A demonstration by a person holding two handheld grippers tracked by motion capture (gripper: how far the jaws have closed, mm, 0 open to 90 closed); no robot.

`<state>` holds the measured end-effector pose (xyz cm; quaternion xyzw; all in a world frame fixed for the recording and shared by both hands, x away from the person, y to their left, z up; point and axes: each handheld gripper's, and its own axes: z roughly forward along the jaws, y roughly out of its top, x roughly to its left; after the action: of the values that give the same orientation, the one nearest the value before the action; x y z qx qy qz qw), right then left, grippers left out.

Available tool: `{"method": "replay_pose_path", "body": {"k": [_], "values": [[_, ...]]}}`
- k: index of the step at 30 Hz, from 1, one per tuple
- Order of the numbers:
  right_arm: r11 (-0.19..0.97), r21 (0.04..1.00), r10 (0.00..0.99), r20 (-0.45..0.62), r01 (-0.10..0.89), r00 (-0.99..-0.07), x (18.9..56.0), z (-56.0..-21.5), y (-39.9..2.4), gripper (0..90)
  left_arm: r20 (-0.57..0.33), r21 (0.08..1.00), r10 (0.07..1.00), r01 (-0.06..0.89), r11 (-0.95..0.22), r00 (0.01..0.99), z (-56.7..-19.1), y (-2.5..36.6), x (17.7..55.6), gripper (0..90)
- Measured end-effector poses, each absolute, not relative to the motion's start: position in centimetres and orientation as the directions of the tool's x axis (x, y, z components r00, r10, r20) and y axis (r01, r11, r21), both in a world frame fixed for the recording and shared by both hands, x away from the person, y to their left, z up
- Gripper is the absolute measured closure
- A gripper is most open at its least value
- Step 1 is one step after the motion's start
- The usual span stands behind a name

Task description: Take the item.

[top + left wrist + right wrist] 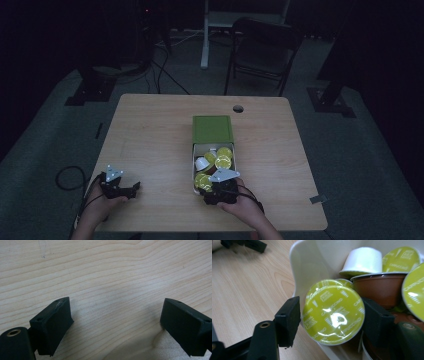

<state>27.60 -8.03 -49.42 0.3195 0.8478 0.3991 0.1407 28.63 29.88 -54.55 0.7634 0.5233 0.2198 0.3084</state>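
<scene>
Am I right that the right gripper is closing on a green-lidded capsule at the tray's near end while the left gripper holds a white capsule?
Not quite. The left gripper holds nothing: the left gripper view shows its jaws open over the bare table. The rest stands: the right gripper brackets a green-lidded capsule at the tray.

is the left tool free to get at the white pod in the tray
Probably yes. The left tool is open with nothing in it, over bare table left of the tray. The white pod lies on top by the tray's left wall; the right tool works the near end.
</scene>
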Motion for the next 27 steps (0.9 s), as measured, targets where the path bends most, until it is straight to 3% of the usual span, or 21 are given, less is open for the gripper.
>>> {"method": "replay_pose_path", "body": {"k": [27], "values": [[0.469, 0.795, 0.627, 0.006, 0.384, -0.779, 27.5, -46.7, -8.9, 39.7, 0.013, 0.701, 0.934, 0.664, -0.262, 0.356, -54.5, 29.9, 28.6, 10.3]]}}
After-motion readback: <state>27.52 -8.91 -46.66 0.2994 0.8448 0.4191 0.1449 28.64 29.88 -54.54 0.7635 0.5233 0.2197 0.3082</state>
